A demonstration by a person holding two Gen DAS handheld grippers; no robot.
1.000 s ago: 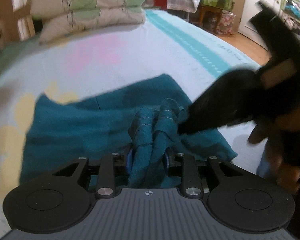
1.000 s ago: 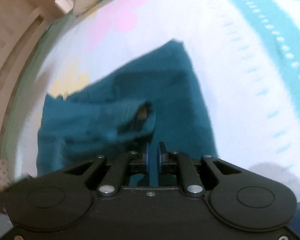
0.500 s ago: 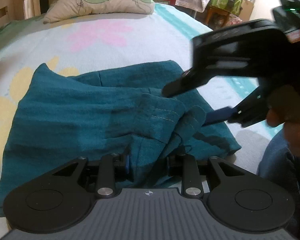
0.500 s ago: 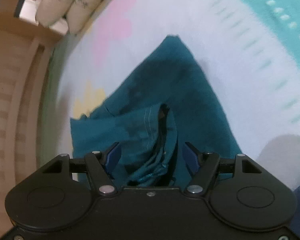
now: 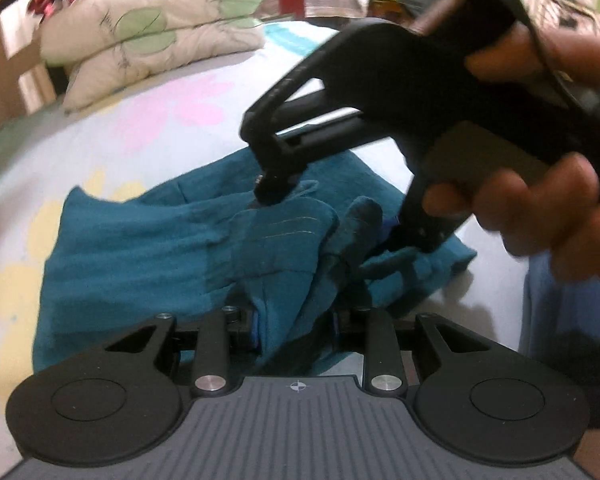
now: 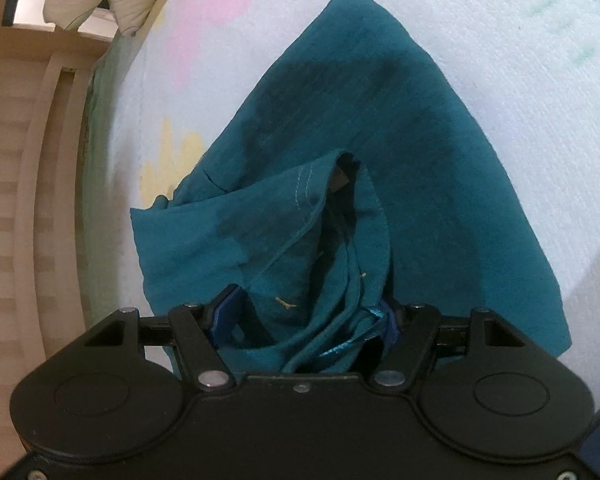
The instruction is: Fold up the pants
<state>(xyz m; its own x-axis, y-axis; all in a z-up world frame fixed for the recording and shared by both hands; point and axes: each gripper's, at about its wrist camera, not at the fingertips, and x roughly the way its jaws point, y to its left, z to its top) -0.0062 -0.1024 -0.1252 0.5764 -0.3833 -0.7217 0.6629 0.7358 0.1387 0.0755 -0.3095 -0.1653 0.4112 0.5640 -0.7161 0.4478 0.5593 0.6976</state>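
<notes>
Teal pants (image 5: pixel 140 248) lie crumpled on a flowered bed sheet (image 5: pixel 140 128). My left gripper (image 5: pixel 294 326) is shut on a bunched, stitched edge of them, and the cloth rises out of its jaws. From the upper right a person's hand (image 5: pixel 540 208) brings my right gripper (image 5: pixel 348 216) down onto the same raised fold. Its jaws stand wide, one on each side of the fold. In the right wrist view the pants (image 6: pixel 400 120) spread away from my right gripper (image 6: pixel 308 316). The gathered hem sits loose between its blue pads and leans toward the right one.
Two pillows (image 5: pixel 152 36) are stacked at the head of the bed. A wooden bed frame (image 6: pixel 32 160) runs along the left side. Furniture and bags stand beyond the bed at the far right. Blue clothing of the person (image 5: pixel 560 320) is at the right edge.
My right gripper went from shut to wide open and sank over the raised fold, so cloth now lies between its jaws. My left gripper kept its hold and shifted slightly.
</notes>
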